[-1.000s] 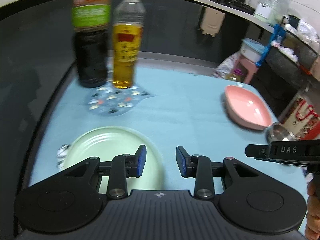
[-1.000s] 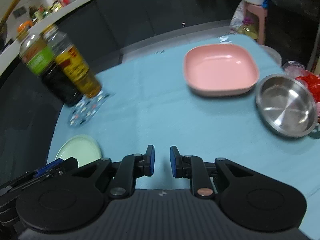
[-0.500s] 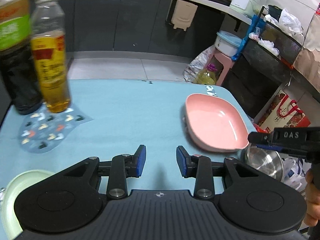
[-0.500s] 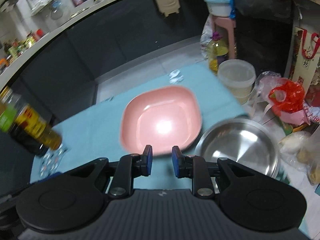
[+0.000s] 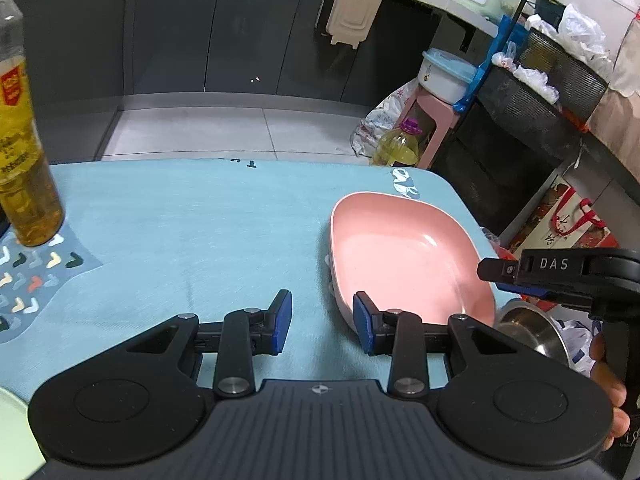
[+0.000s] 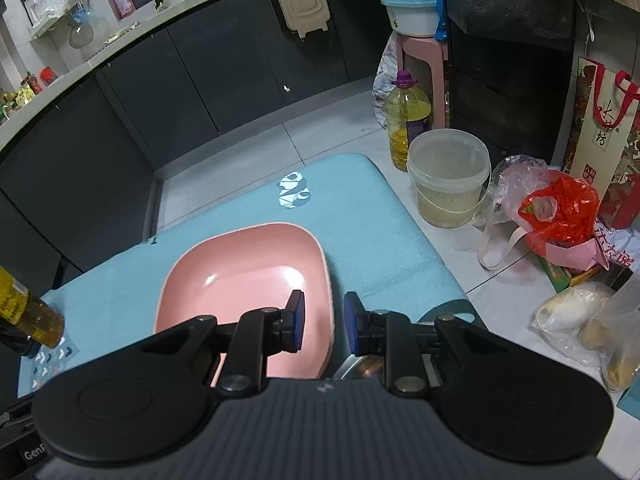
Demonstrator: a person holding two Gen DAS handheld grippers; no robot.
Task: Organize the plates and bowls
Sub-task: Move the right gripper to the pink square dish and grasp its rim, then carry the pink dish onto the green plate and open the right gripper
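Observation:
A pink square plate (image 5: 404,264) (image 6: 240,276) lies on the teal tablecloth (image 5: 200,232) near the table's right edge. My left gripper (image 5: 322,308) is open over the cloth just left of the plate's near corner, with nothing between its fingers. My right gripper (image 6: 324,316) is open above the plate's right rim, which shows in the gap with no pad pressing on it. In the left wrist view the right gripper (image 5: 494,276) hovers over the plate's right side. A steel bowl (image 5: 532,332) (image 6: 360,364) sits beside the plate, mostly hidden. A pale green plate (image 5: 12,432) shows at the bottom left corner.
An oil bottle (image 5: 24,152) (image 6: 28,312) stands on a patterned mat (image 5: 36,276) at the left. Beyond the table's right edge the floor holds a plastic bucket (image 6: 448,176), an oil jug (image 6: 408,116), a pink stool (image 6: 424,56) and several bags (image 6: 560,216).
Both grippers swept right across the table. The bottles and green plate slid off to the left and the pink plate came close. The right jaws widened slightly; the steel bowl slipped under the right gripper.

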